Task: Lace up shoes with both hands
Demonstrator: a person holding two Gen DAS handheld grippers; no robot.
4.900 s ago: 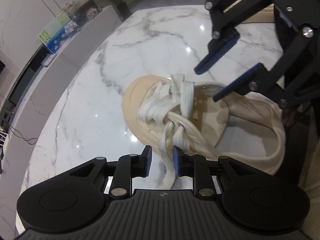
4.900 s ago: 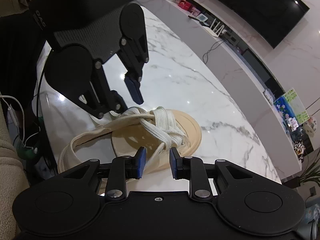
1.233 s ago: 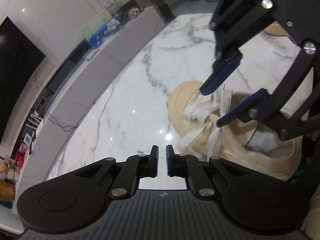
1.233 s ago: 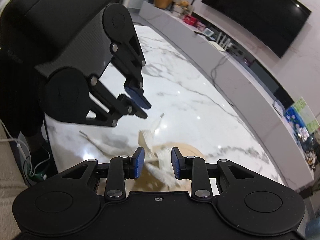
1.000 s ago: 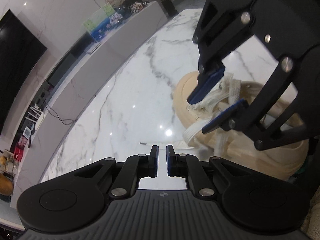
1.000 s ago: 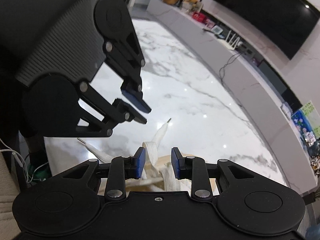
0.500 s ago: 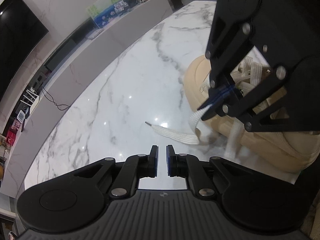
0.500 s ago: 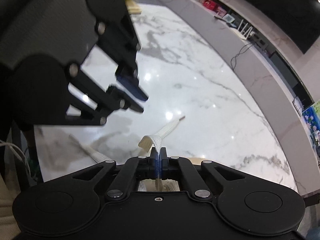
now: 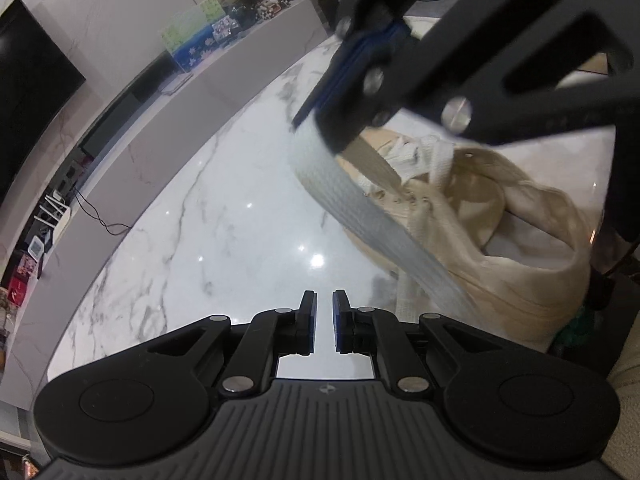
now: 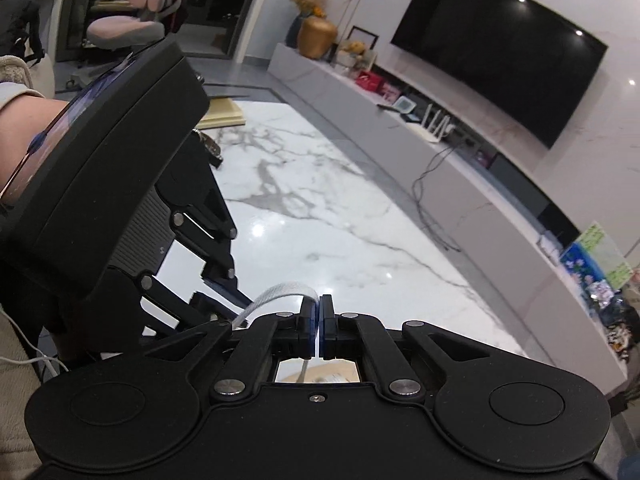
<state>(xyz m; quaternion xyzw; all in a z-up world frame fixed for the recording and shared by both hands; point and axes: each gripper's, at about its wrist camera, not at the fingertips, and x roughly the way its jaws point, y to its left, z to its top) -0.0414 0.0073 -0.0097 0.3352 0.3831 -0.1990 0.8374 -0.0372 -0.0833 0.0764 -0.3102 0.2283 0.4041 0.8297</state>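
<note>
Two jaws: right gripper [image 10: 319, 326] pinches lace [image 9: 360, 208], left gripper [image 9: 324, 322] near-closed, empty, over marble table [image 9: 208, 240].

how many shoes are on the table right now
1. A beige shoe lies on the marble table, at the right of the left wrist view. The right gripper blocks part of the tabletop, so another could be hidden.

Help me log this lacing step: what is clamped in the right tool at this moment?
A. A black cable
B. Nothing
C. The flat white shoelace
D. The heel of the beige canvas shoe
C: the right tool has its blue pads pressed together on the flat white shoelace, which runs taut from it down toward the beige canvas shoe.
</note>
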